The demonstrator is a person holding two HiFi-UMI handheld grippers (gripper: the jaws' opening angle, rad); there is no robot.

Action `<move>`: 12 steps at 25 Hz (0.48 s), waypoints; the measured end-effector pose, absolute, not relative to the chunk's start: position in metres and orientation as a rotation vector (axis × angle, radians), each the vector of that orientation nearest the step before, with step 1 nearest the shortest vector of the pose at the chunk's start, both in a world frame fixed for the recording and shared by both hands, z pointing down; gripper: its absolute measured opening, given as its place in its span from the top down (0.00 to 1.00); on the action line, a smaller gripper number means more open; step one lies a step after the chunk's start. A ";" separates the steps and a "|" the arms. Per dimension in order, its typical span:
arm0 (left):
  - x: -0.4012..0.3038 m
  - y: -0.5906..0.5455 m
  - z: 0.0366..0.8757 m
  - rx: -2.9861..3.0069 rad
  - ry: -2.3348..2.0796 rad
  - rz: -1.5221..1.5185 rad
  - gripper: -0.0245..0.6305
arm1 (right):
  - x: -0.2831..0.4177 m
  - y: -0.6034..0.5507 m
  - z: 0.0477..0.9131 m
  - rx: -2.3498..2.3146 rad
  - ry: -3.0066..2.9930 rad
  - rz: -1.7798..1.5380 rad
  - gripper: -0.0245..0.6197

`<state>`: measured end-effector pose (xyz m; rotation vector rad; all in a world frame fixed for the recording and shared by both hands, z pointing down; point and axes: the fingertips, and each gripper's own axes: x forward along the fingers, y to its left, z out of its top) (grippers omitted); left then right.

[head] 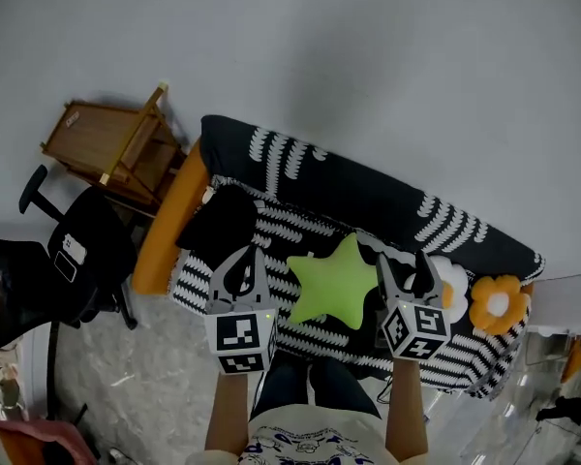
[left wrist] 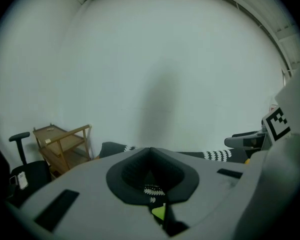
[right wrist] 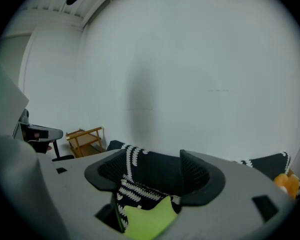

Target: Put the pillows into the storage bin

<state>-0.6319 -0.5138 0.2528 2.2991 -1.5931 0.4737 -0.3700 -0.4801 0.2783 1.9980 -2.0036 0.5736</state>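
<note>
1. Head view: a black-and-white sofa (head: 368,197) stands by a plain white wall (head: 368,56) on a grey floor (head: 155,356). A wooden cart (head: 116,143) and a black chair (head: 77,260) are off its left end.
2. A green star pillow (head: 334,281) lies flat on the seat, with one tip aimed at the sofa back. It has no long side. Both arms reach forward. The star pillow sits between the left claw (head: 253,252) and the right claw (head: 407,264).
3. Left gripper view: the left claw (left wrist: 150,150) has its tips together, with nothing between them. A bit of the star pillow (left wrist: 160,212) peeps out below.
4. Right gripper view: the right claw (right wrist: 155,156) stands wide apart and holds nothing. The star pillow (right wrist: 147,219) lies low on the sofa (right wrist: 150,166), seen in the gap.
</note>
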 end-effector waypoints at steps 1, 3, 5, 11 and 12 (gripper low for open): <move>-0.632 -0.517 0.261 2.288 -1.587 0.486 0.94 | -0.370 -0.484 0.288 1.982 -1.994 0.594 0.44; -0.631 -0.523 0.277 2.268 -1.580 0.508 0.94 | -0.368 -0.493 0.310 1.945 -1.977 0.630 0.44; -0.630 -0.530 0.294 2.247 -1.572 0.534 0.94 | -0.367 -0.504 0.333 1.911 -1.963 0.676 0.43; -0.628 -0.541 0.355 2.169 -1.551 0.630 0.94 | -0.360 -0.527 0.415 1.821 -1.905 0.858 0.43; -0.626 -0.543 0.366 2.161 -1.547 0.640 0.94 | -0.357 -0.531 0.431 1.812 -1.894 0.880 0.43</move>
